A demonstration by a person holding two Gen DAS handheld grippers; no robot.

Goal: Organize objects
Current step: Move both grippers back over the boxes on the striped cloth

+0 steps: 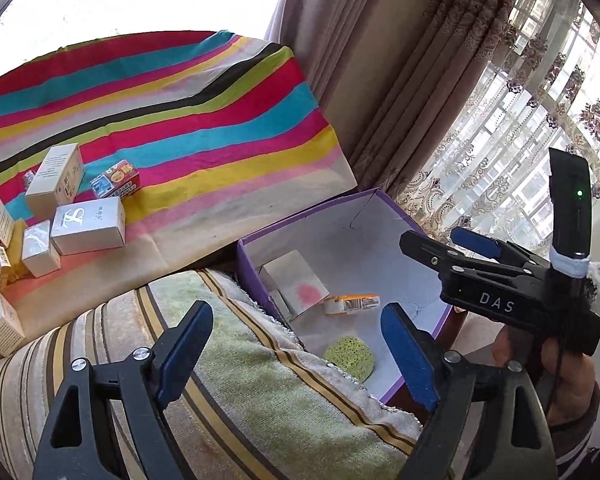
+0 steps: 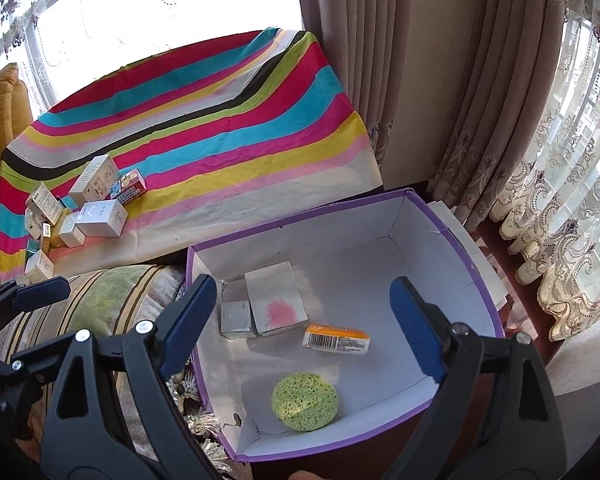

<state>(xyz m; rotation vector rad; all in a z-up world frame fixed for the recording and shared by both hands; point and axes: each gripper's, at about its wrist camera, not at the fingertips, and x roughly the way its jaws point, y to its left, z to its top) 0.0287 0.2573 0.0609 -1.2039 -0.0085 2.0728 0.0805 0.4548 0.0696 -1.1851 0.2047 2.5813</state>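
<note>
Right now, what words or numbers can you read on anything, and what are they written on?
"DAS": white letters on the black body of the right gripper.
A big curly logo on the silver box on the striped cloth: not readable as letters.
Barcode and print on the orange-and-white packet in the purple box: too small.
Other boxes' print: too blurred.

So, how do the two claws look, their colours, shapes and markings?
Both are black plastic clamp frames with silver rivets and flat blue pads on the fingers. The left claw shows this close up. The right claw carries white letters "DAS", a black upright module with a green light, and white tape.
</note>
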